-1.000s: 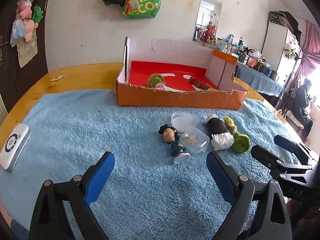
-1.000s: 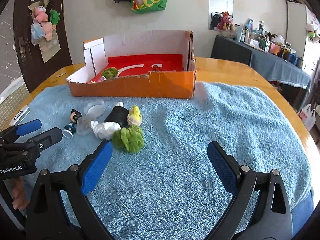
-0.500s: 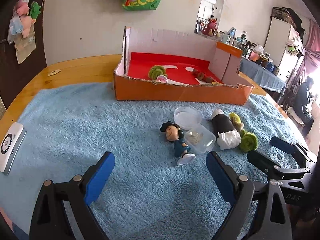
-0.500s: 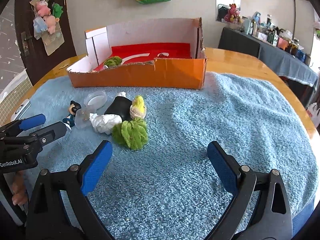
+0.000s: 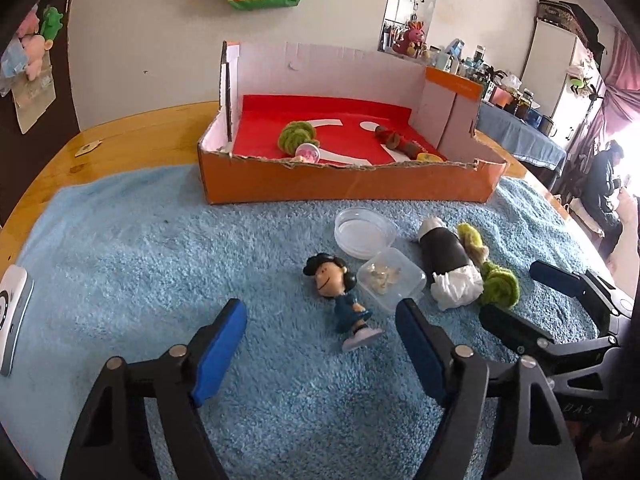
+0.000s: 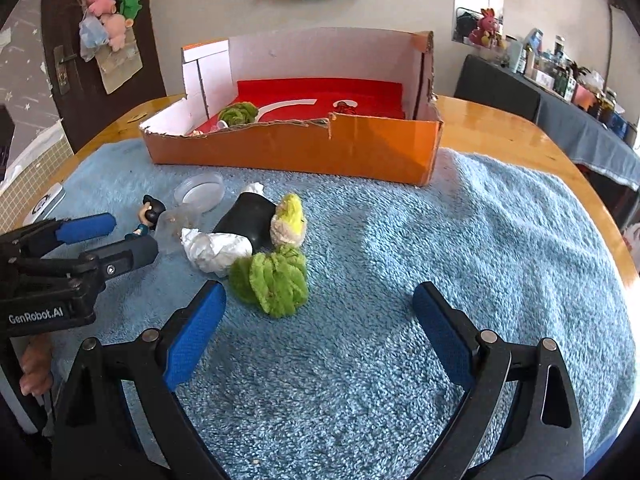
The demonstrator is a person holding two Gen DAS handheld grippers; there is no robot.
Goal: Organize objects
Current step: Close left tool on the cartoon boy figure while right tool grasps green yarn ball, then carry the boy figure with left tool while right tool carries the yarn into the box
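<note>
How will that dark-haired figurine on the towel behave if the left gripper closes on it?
The figurine looks like hard, smooth plastic, so probably stiff and a bit slippery. Its big round head against a thin body suggests it may pivot in the closing left gripper. Lying on the plush towel, it likely won't roll.

A lived-in home: plush toys (image 6: pixel 106 20) on the door, cluttered sideboard (image 5: pixel 516 120).
</note>
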